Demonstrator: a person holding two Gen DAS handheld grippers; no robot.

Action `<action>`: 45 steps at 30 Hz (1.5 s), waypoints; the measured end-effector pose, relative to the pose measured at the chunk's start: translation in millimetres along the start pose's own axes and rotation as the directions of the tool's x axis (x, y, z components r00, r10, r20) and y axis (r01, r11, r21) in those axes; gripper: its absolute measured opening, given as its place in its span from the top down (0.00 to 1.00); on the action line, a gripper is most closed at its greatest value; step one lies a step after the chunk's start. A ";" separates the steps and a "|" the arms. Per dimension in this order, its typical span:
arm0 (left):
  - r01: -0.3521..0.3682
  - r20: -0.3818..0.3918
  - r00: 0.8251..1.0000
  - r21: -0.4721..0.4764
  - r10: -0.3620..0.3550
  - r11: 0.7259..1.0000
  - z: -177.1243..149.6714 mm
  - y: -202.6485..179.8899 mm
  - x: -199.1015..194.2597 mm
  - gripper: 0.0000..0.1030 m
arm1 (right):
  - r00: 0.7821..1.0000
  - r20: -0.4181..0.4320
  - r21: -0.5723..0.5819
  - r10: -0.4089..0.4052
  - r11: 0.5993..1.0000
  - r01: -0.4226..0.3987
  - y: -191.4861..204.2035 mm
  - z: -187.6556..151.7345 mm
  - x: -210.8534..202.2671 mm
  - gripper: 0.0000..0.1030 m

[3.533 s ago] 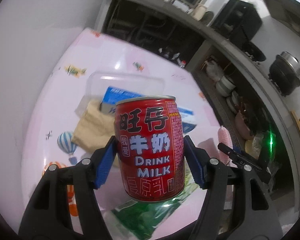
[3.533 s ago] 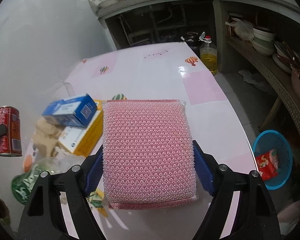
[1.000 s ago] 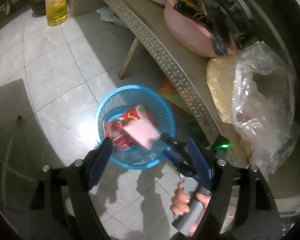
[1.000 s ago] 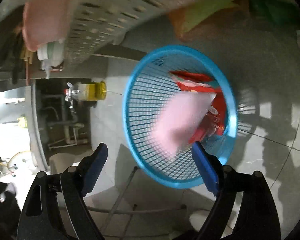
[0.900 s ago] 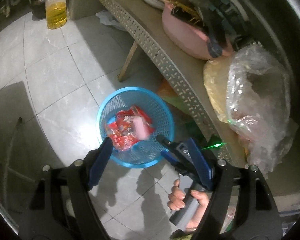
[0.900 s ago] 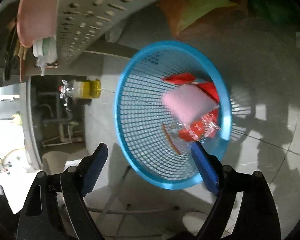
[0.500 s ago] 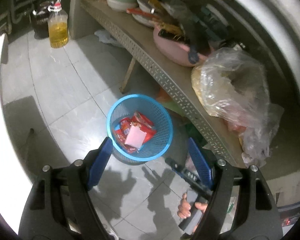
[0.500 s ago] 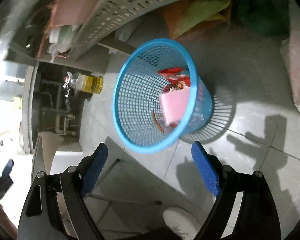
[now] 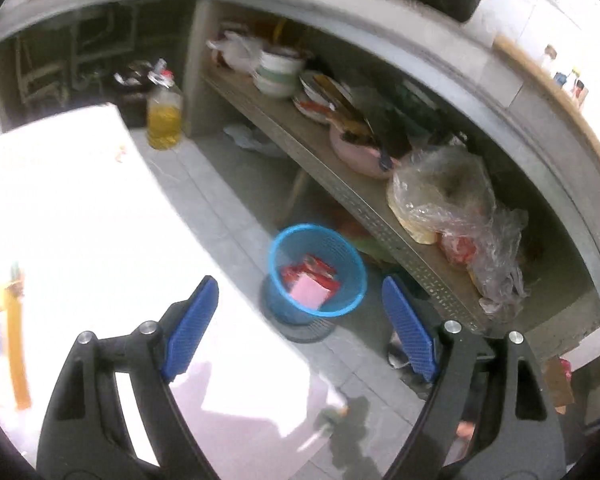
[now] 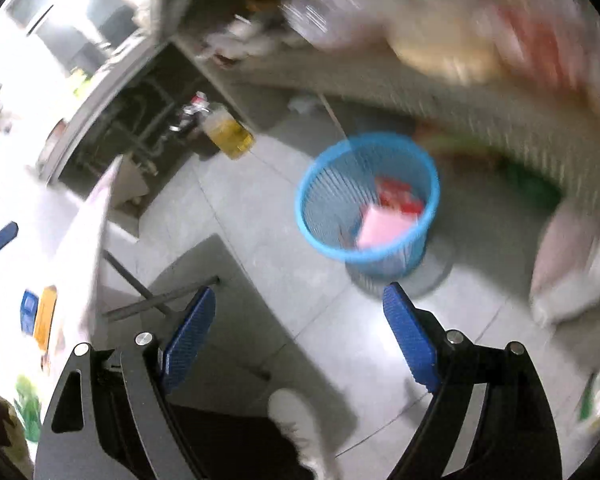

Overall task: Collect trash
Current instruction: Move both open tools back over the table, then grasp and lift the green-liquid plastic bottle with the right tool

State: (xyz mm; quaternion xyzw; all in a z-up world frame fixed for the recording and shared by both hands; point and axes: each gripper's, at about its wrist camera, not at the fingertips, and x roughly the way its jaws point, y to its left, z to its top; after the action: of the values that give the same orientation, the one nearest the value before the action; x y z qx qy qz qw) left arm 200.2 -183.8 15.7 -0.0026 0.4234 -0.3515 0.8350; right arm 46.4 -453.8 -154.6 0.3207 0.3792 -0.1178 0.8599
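Note:
A blue mesh waste basket point(image 9: 277, 257) stands on the tiled floor beside the low shelf; it also shows in the right wrist view point(image 10: 312, 216). Inside it lie a pink sponge point(image 9: 309, 293) point(image 10: 382, 230) and red trash, a can among it point(image 9: 308, 268) point(image 10: 398, 196). My left gripper point(image 9: 300, 328) is open and empty, raised over the table edge, well back from the basket. My right gripper point(image 10: 300, 336) is open and empty above the floor, short of the basket. The right wrist view is blurred by motion.
A white-pink table point(image 9: 60, 220) fills the left, with blue and yellow boxes point(image 10: 38, 316) on it. A metal shelf point(image 9: 340, 184) holds bowls, a pink basin and plastic bags point(image 9: 448, 196). An oil bottle point(image 9: 164, 116) stands on the floor. A white shoe point(image 10: 296, 416) is below.
The can and the sponge left both grippers and now lie in the basket. Both grippers have pulled up and back from the basket toward the table.

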 end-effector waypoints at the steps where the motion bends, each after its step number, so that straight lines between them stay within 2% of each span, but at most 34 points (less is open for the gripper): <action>1: -0.011 0.012 1.000 0.010 0.011 1.000 -3.3 4.9 -11.0 0.23 | 1.000 0.024 -0.034 0.010 0.999 -0.009 13.6 4.9 -14.5 0.19; 5: -0.064 0.074 0.995 0.015 0.063 0.998 -29.3 31.8 -76.7 0.21 | 0.997 0.042 -0.133 0.072 0.989 -0.066 57.5 5.7 -48.5 0.19; 9: -0.112 0.121 0.986 -0.044 0.117 0.993 -64.9 69.9 -136.6 0.19 | 0.990 0.020 -0.233 0.140 0.964 -0.132 105.9 -9.1 -69.0 0.19; 14: -0.188 0.154 0.966 -0.141 0.209 0.972 -119.5 113.8 -194.6 0.19 | 0.977 -0.029 -0.325 0.212 0.922 -0.210 158.4 -31.0 -80.7 0.19; 19: -0.221 0.175 0.949 -0.217 0.261 0.951 -165.5 143.1 -222.2 0.19 | 0.958 -0.125 -0.378 0.258 0.881 -0.286 207.0 -44.6 -74.1 0.19; 24: -0.210 0.159 0.953 -0.264 0.258 0.941 -196.1 162.3 -231.3 0.19 | 0.934 -0.198 -0.405 0.297 0.843 -0.354 251.2 -59.1 -69.3 0.19; 27: -0.235 0.160 0.947 -0.249 0.279 0.940 -206.0 165.8 -233.8 0.19 | 0.907 -0.258 -0.386 0.332 0.825 -0.412 270.2 -70.2 -63.6 0.19; 29: -0.232 0.169 0.946 -0.250 0.278 0.940 -209.5 169.8 -234.3 0.19 | 0.877 -0.316 -0.354 0.363 0.812 -0.464 284.7 -75.6 -54.8 0.19; 33: -0.220 0.169 0.948 -0.263 0.269 0.939 -211.5 185.0 -224.8 0.19 | 0.802 -0.422 -0.252 0.423 0.795 -0.552 311.0 -87.4 -36.8 0.19; 34: -0.224 0.161 0.949 -0.265 0.272 0.938 -210.6 187.8 -222.2 0.19 | 0.776 -0.451 -0.209 0.440 0.794 -0.571 316.8 -90.3 -29.4 0.19; 38: -0.204 0.147 0.956 -0.281 0.253 0.938 -211.3 198.9 -210.7 0.19 | 0.694 -0.531 -0.061 0.486 0.795 -0.604 330.7 -99.3 -3.8 0.19; 42: -0.138 0.145 0.972 -0.292 0.187 0.946 -213.1 201.1 -205.2 0.19 | 0.660 -0.577 0.020 0.481 0.816 -0.577 337.7 -108.7 16.2 0.19; 45: -0.083 0.132 0.983 -0.300 0.127 0.950 -216.1 199.7 -199.8 0.19 | 0.660 -0.587 0.038 0.468 0.831 -0.556 339.0 -112.8 23.4 0.19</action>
State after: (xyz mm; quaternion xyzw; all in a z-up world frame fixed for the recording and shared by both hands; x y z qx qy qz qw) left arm 84.9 147.7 -42.3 -0.1300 0.4066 -0.2387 0.8722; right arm 148.5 -120.7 -72.0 0.3713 0.5212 0.2594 0.7234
